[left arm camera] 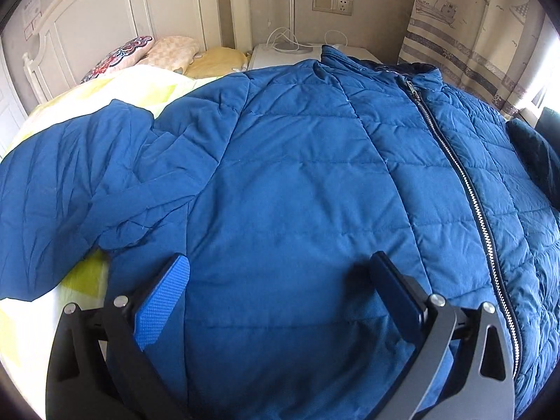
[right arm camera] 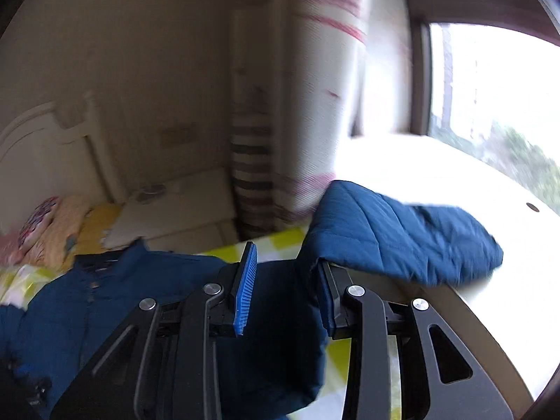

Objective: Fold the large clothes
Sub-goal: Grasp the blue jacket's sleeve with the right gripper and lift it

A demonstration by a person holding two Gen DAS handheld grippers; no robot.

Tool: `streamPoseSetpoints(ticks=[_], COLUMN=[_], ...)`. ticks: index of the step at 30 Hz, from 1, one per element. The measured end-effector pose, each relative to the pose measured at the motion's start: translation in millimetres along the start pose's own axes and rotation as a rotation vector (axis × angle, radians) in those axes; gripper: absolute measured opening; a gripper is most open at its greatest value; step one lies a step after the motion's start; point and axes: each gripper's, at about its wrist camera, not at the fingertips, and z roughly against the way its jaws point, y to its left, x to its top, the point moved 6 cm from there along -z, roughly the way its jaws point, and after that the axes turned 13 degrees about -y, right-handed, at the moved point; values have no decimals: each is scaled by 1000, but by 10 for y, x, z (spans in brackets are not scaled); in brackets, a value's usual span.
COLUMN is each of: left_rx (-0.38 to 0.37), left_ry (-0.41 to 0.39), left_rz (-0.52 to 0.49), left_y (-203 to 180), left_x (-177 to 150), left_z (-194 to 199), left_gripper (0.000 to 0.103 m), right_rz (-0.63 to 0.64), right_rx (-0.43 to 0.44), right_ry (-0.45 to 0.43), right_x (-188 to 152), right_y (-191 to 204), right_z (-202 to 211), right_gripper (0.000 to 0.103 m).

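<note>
Blue quilted cloth covers most of the bed (left arm camera: 87,94) — a padded jacket (left arm camera: 297,182) laid out flat on its back, zip (left arm camera: 465,189) done up and running from the collar at about one o'clock down toward five. One sleeve (left arm camera: 70,182) sprawls out at nine o'clock, rumpled and not yet brought in. The left tongs (left arm camera: 280,280) hover over the lower front panel with their tips wide apart and nothing between them. On the other side the right tongs (right arm camera: 285,276) have the other sleeve (right arm camera: 402,231) between their tips; the cloth drapes over the right-hand tip and hangs toward three o'clock, lifted clear of the bedding. The picture there is smeared, so I cannot tell whether the tips are truly pinching it. By my reckoning the folding has barely begun: the jacket is spread and smoothed, the first sleeve is only now being picked up, and both sleeves and the body fold remain — nearly everything.
</note>
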Motion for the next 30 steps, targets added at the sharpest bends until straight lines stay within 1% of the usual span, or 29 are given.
streamPoseSetpoints(ticks=[1, 2, 3, 4, 5, 7, 8, 9, 10, 11, 12, 13, 14, 15, 17, 18, 19, 20, 21, 23, 24, 26, 27, 28, 29, 30], left_rx=[-2, -3, -6, -8, -9, -13, -14, -17, -18, -20, -22, -23, -27, -28, -30, -30, -29, -28, -26, -23, -25, -30, -32, -33, -32, -33], left_ry=[-1, -2, -3, -4, -5, -6, -7, -7, -8, -8, -9, -10, -11, -11, -13, -13, -13, -12, -12, -11, -12, -14, -14, -15, -15, -15], left_rz=[1, 2, 5, 6, 7, 8, 8, 10, 11, 11, 10, 11, 13, 14, 16, 17, 16, 14, 11, 8, 9, 15, 17, 18, 18, 17], left_y=[-3, -2, -2, 4, 7, 5, 4, 4, 3, 5, 11, 12, 17, 19, 18, 28, 28, 26, 29, 26, 30, 35, 37, 37, 36, 36], left_x=[-2, -4, 3, -3, -4, -4, -2, 1, 2, 2, -5, -5, -3, -3, -2, -8, -8, -8, -8, -10, -12, -6, -5, -7, -7, -7], left_z=[7, 11, 10, 17, 20, 23, 24, 24, 24, 26, 28, 30, 31, 31, 29, 32, 32, 31, 30, 33, 37, 41, 43, 44, 44, 45], left_gripper=[101, 101, 101, 101, 101, 101, 101, 101, 101, 101, 101, 101, 101, 101, 101, 101, 101, 101, 101, 101, 101, 101, 101, 101, 101, 101], right_rz=[69, 137, 173, 211, 230, 246, 249, 260, 267, 272, 265, 243, 205, 152, 70, -7, -78, -182, -309, -472, -550, -625, -653, -673, -715, -752], right_rx=[75, 133, 167, 222, 267, 349, 375, 381, 378, 373, 380, 396, 412, 421, 410, 378, 348, 317, 292, 253, 228, 176, 119, 82, 52, 47], right_ry=[-23, -27, -15, 26, 80, 237, 308, 410, 470, 475, 450, 470, 473, 454, 402, 354, 335, 330, 345, 389, 399, 378, 370, 376, 408, 427], right_x=[38, 12, -43, -189, -358, -821, -1041, -1324, -1501, -1608, -1590, -1562, -1519, -1423, -1229, -1095, -1008, -969, -982, -1061, -1121, -1165, -1186, -1196, -1244, -1276], right_y=[358, 707, 930, 1240, 1462, 1803, 1901, 1967, 1976, 1963, 1932, 1885, 1830, 1712, 1433, 1172, 991, 730, 456, 157, -8, -213, -330, -414, -462, -454], right_z=[104, 187, 229, 237, 219, 104, 58, -8, -37, -17, 60, 125, 231, 351, 518, 609, 596, 566, 472, 222, 137, 25, -27, -43, -69, -86], right_gripper=[34, 34, 34, 34, 34, 37, 42, 49, 53, 56, 68, 75, 79, 79, 79, 80, 80, 80, 80, 78, 75, 73, 73, 73, 73, 73])
